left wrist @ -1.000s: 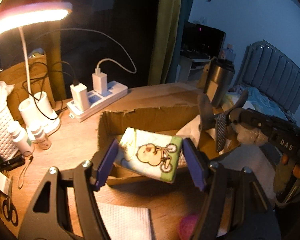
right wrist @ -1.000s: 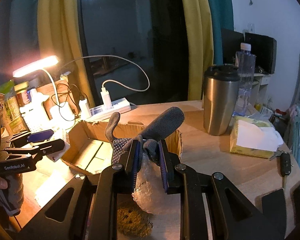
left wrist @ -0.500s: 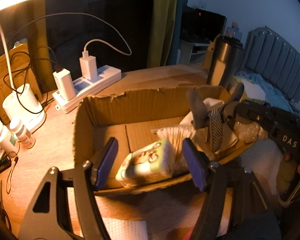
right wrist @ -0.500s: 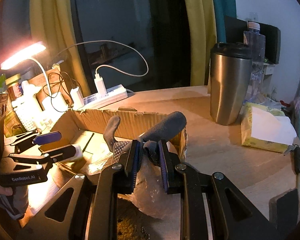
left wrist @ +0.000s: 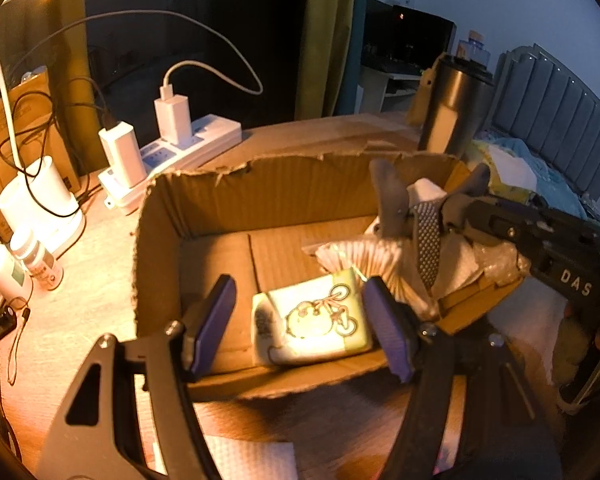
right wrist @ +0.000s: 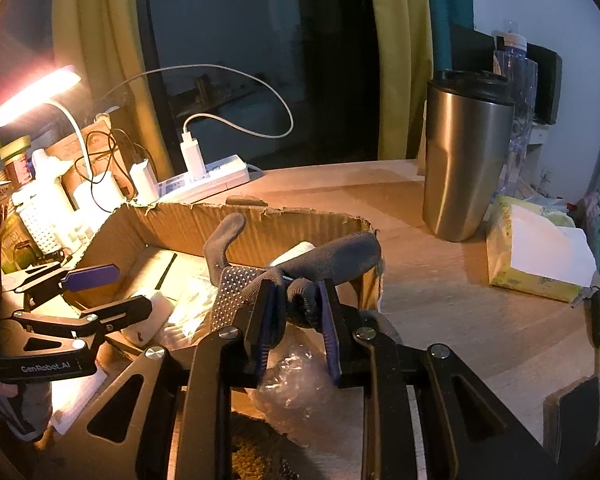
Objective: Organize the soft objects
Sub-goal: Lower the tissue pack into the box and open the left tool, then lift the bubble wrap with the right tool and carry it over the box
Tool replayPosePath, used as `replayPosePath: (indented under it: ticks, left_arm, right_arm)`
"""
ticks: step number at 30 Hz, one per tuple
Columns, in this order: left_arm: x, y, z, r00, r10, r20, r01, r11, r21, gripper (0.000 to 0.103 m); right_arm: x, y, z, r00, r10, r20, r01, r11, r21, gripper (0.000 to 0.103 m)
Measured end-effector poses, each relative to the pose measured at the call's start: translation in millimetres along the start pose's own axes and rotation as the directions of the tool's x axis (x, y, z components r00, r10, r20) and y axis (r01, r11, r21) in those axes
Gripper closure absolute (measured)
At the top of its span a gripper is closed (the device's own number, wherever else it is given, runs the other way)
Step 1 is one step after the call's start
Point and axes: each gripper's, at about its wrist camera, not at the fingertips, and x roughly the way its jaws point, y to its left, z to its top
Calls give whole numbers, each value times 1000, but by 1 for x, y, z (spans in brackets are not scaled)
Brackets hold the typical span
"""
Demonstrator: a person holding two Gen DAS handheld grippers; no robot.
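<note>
Lamplit and cluttered, a wooden desk [left wrist: 80, 308] before a dark window is shown with an open cardboard box [left wrist: 204, 204] at its centre, the landmark for all else. Left of the box, a white power strip [left wrist: 172, 152] with chargers is seen near the lamp's base. Inside the box, close to its near wall, a tissue pack [left wrist: 316, 320] printed with a cartoon cyclist is lying flat, its long axis running across the box. The left gripper [left wrist: 300, 320] is held over that near wall, its jaws spread wide to either side of the pack without pressing on it; the pack appears to have been set down there. At the box's right end, a grey dotted glove [right wrist: 300, 272] is carried above the rim by the right gripper [right wrist: 296, 320], whose narrow jaws are opening while the bunched fabric is pinched between the pads. The glove's fingers are pointed over the box interior, so the coming drop is judged to turn on the glove hanging inside the rim, not over the edge. Right of the box, a steel tumbler [right wrist: 464, 156] is standing well apart.
</note>
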Motion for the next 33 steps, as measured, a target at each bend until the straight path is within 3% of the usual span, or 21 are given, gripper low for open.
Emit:
replayPosePath:
  ticks: [10,22,29,33]
  left_arm:
    - [-23,1,0,999,4,45,-3,1000,-3,33]
    - [-33,7,-4,998,4,57,-4,1000,-13,33]
    - [-38,7,-5,998,3,65,-2,1000,-16,33]
    - [-45,7,-7,997,3,74,-2,1000,-16,33]
  right_arm:
    - [-12,5,-2,1000,-17,-6,17,1000,3,69]
    - [-14,4,-8,999,-22,-33,23,1000,15,68]
    - [-29,2,-9,1000,-7,4,6,1000,28,68]
    - [-47,3,-7,999,-1,54,0,1000,25,48]
